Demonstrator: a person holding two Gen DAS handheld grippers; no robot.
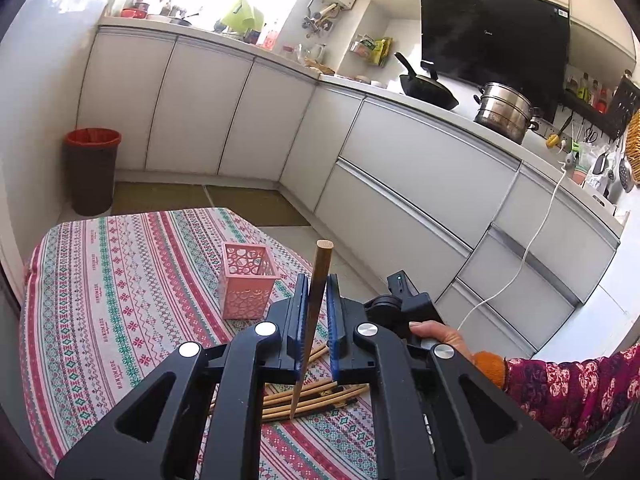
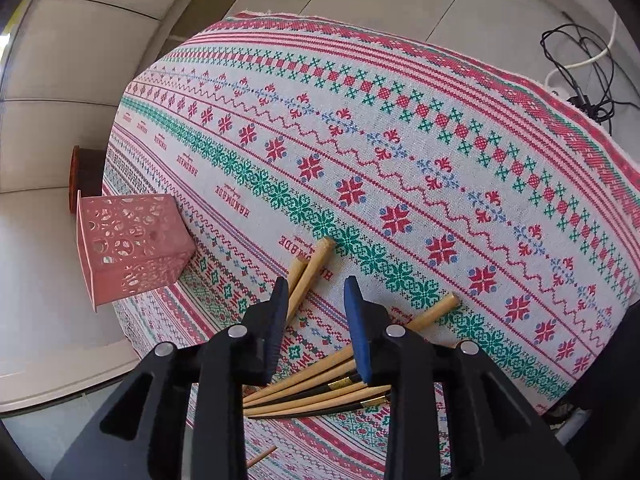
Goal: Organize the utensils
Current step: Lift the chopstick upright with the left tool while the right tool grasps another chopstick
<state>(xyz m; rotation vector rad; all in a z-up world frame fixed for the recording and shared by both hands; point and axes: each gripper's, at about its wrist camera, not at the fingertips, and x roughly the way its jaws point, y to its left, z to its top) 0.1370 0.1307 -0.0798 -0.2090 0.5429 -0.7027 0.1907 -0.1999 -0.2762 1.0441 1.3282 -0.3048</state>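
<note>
My left gripper (image 1: 318,280) is shut on a brown wooden chopstick (image 1: 316,304), held upright with its thick end up and its thin tip down over the pile. A pink perforated holder (image 1: 248,280) stands on the patterned tablecloth (image 1: 120,280), to the left of the gripper. Several wooden and black chopsticks (image 1: 316,396) lie in a pile under the gripper. In the right wrist view, my right gripper (image 2: 316,292) is open and empty, just above the same pile of chopsticks (image 2: 320,380). The pink holder (image 2: 128,240) stands to its left near the table edge.
A brown bin with a red liner (image 1: 92,168) stands on the floor by white cabinets. The counter holds a wok (image 1: 428,88) and a steel pot (image 1: 504,114). A white cable (image 1: 532,236) hangs down the drawers. Black cables (image 2: 580,68) lie on the floor beyond the table.
</note>
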